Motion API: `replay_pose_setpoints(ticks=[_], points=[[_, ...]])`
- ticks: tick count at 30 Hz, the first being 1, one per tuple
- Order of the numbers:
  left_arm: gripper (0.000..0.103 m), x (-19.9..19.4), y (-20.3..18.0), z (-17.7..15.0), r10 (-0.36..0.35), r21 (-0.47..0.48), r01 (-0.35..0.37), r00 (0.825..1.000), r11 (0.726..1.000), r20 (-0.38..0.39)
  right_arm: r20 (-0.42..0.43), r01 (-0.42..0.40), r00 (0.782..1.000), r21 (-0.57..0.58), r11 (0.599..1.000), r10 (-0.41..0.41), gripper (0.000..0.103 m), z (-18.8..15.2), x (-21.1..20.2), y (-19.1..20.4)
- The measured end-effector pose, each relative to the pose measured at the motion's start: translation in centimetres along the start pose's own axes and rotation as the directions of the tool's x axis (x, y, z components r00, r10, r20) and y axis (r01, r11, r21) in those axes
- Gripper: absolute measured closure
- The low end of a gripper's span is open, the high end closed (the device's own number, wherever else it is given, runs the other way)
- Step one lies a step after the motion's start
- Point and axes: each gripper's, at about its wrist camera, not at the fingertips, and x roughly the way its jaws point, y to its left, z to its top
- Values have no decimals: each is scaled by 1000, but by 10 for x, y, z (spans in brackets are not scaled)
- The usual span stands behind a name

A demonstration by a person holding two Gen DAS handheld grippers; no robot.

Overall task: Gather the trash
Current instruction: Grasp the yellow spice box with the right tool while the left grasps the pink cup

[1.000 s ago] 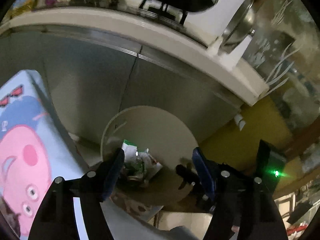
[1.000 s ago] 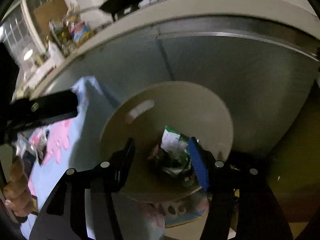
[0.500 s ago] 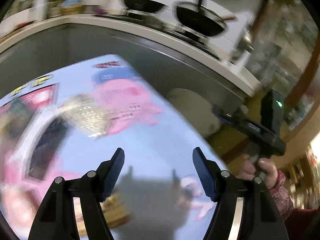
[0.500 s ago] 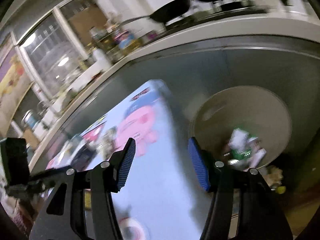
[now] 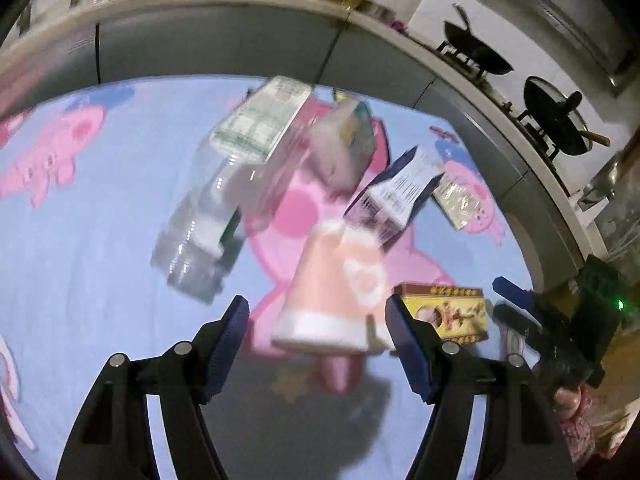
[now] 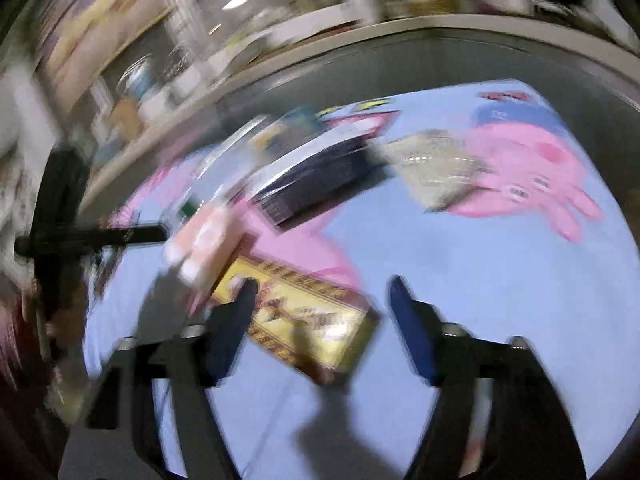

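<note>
Your left gripper [image 5: 316, 320] hangs wide open over the upturned pink paper cup [image 5: 336, 284] on the cartoon-pig tablecloth [image 5: 100, 208]; your right gripper [image 6: 320, 312] gapes empty above the yellow box [image 6: 308, 316].

Heavily motion-blurred view: right gripper [image 6: 318, 320] with its blue-padded fingers spread wide and nothing between them, above a light-blue tablecloth [image 6: 500, 280] printed with pink cartoon pigs. Yellow box [image 6: 308, 320] lies flat just ahead of the left finger; pink paper cup [image 6: 204, 244] beside its far end; dark packet [image 6: 316, 184] and a clear crinkled wrapper [image 6: 436, 170] lie farther back. Left gripper [image 6: 96, 236] shows as a dark bar at the left edge, near the cup.
</note>
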Motion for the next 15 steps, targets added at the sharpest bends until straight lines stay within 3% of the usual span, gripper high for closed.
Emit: replay_pose_setpoints(ticks=[2,4,5,6,9,10,12,15], points=[[31,7,9,-3,-33,-30,33,999,999,-23,-16,57,998,-146,988,-60,15,-2,11,19],[30,14,12,-4,-80,-54,78,996,995,-40,-35,120,990,-318,940,-138,12,-7,28,35],[30,17,12,-4,-96,-62,92,994,994,-49,-39,129,987,-358,925,-153,6,-10,31,34],[30,19,12,-5,-116,-67,112,992,991,-53,-31,125,988,-384,915,-148,6,-10,33,36],[30,27,1,-3,-166,-57,162,984,985,-64,-90,98,985,-406,909,-147,9,-12,42,35],[29,32,-3,-3,-173,-54,169,982,984,-71,-105,79,986,-404,911,-132,15,-15,42,35],[30,36,-7,-2,-150,-45,147,987,988,-65,-94,86,987,-399,913,-134,20,-22,35,34],[40,40,-8,0,-132,-54,129,989,990,-60,-81,103,987,-363,926,-142,28,-31,21,32]])
